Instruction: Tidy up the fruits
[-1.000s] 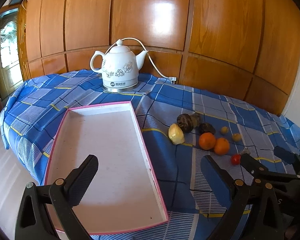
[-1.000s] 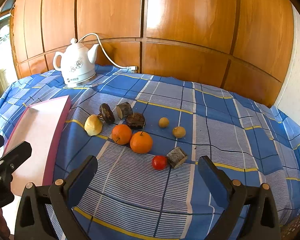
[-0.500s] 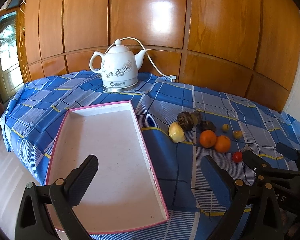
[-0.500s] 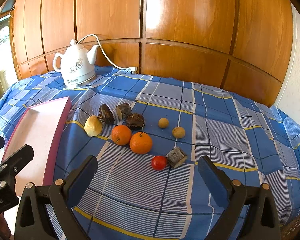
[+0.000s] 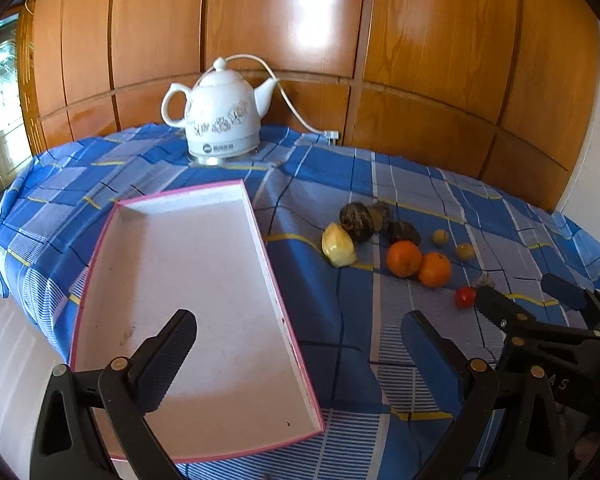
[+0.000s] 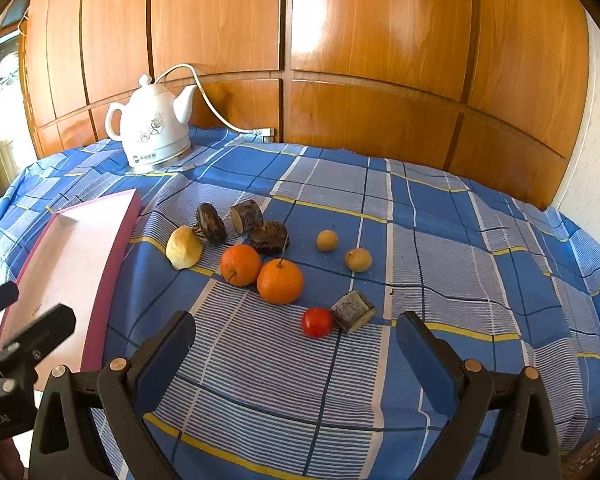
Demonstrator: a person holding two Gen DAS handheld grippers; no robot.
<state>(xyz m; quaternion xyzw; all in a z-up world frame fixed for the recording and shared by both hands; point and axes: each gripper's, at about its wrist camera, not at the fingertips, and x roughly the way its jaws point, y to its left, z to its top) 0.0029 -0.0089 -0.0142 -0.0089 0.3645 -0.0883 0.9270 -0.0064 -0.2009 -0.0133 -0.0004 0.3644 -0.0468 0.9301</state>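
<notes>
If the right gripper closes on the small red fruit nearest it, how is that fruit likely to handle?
The small red fruit looks round and glossy, so it may roll or slip if nudged off-centre. It lies right beside the cut wood block, which may block one jaw. It is far smaller than the oranges, so probably light and easily squashed.

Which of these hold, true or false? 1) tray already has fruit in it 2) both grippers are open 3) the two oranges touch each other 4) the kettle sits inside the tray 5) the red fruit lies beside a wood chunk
1) False. The pink-rimmed tray holds no fruit; all fruit lies on the tablecloth.
2) True. The left gripper and right gripper are both open, holding nothing.
3) True. The two oranges sit against each other.
4) False. The white kettle stands on the cloth behind the tray.
5) True. The red fruit lies next to a wood chunk.
</notes>
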